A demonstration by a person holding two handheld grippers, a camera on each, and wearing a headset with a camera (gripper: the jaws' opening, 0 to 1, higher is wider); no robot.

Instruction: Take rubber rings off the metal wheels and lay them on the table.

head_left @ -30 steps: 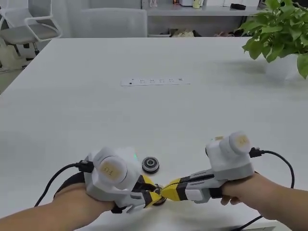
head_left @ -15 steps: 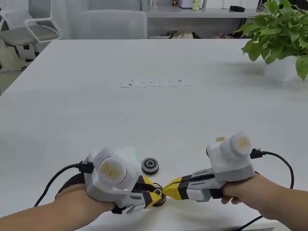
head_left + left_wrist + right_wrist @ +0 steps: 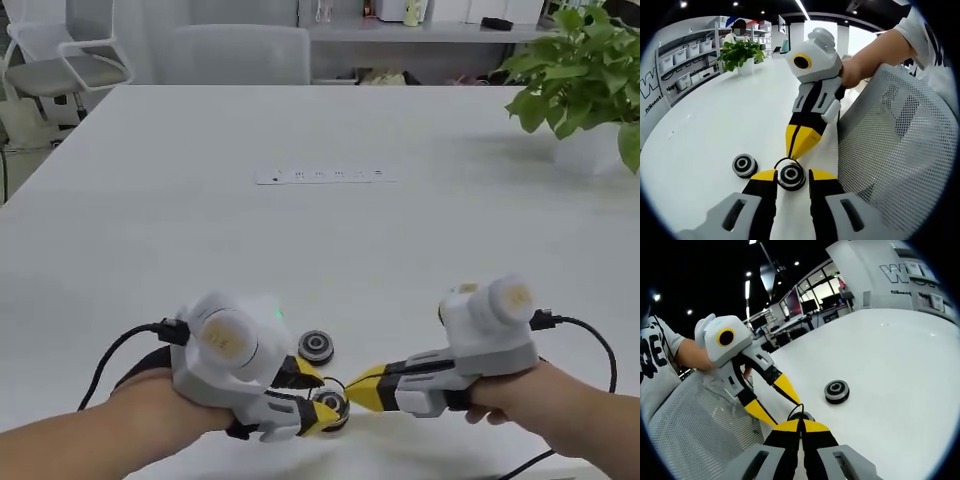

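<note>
The right gripper [image 3: 356, 390], jaws closed on what looks like the thin rubber ring [image 3: 782, 159], has drawn slightly away from the left gripper [image 3: 792, 175], whose jaws clamp the metal wheel [image 3: 791, 178] at the near edge of the counter [image 3: 320, 250], so the ring is stretching off its wheel

Table [image 3: 420, 250]: white, smooth, matt. Near wheel [image 3: 791, 176] & far wheel [image 3: 317, 345]: shiny metal. Rubber ring [image 3: 779, 160]: thin, black. Left gripper [image 3: 791, 172], right gripper [image 3: 801, 421]: smooth grey plastic, yellow tips.
</note>
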